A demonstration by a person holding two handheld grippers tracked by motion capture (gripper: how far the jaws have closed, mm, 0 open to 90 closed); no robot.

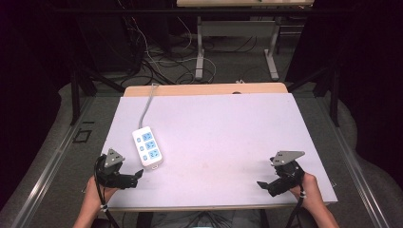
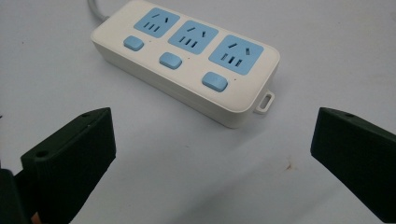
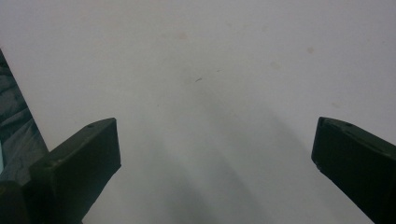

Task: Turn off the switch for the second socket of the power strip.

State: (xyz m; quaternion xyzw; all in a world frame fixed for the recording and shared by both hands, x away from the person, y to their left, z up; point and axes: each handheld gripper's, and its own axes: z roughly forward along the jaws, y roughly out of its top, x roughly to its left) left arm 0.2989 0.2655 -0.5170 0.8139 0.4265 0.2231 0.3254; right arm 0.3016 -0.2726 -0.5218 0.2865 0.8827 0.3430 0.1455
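A white-topped counter (image 1: 228, 137) with a bare wooden strip along its far edge carries a white power strip (image 1: 148, 146) with blue sockets near its left side, its grey cord (image 1: 148, 105) running off the back.

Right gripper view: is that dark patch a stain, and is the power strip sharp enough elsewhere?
Right gripper view: soft grey shadow between the open jaws on the white table, no stain. Left gripper view: power strip sharp, evenly lit, no glare. High view: surroundings dark.
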